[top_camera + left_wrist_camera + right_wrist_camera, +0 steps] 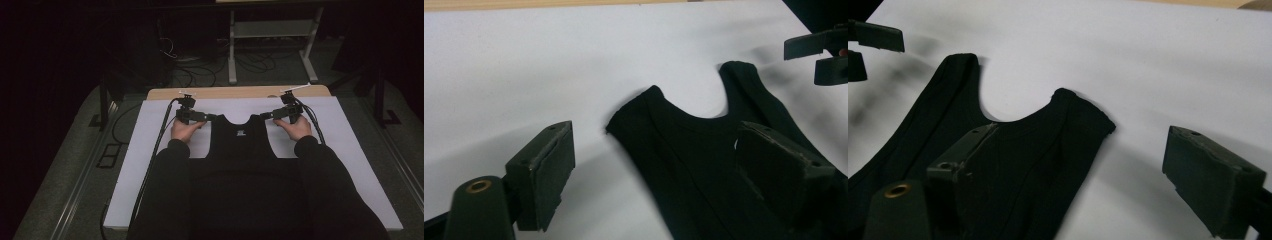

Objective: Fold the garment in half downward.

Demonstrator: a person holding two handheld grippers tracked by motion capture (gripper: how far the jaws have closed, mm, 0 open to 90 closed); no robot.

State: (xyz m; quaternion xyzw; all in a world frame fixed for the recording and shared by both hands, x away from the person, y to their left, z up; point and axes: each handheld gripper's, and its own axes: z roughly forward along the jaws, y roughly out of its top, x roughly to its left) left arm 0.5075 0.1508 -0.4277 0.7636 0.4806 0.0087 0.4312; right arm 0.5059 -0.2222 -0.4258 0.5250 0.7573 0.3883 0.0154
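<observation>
On the white worktop (150,165), a black vest (242,140) lies flat.
Left hand-held gripper (209,118) and right hand-held gripper (265,115) straddle its far shoulder straps, jaws apart, gripping nothing.

Black vest (243,142) with perhaps a small pale mark; white table cover (345,150); black tongs (654,165)

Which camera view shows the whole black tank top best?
The high view: there the black tank top lies flat on the white table, with both straps and the body seen at once. The left gripper view shows its two straps and neckline close up, and so does the right gripper view, but neither shows the lower body.
</observation>
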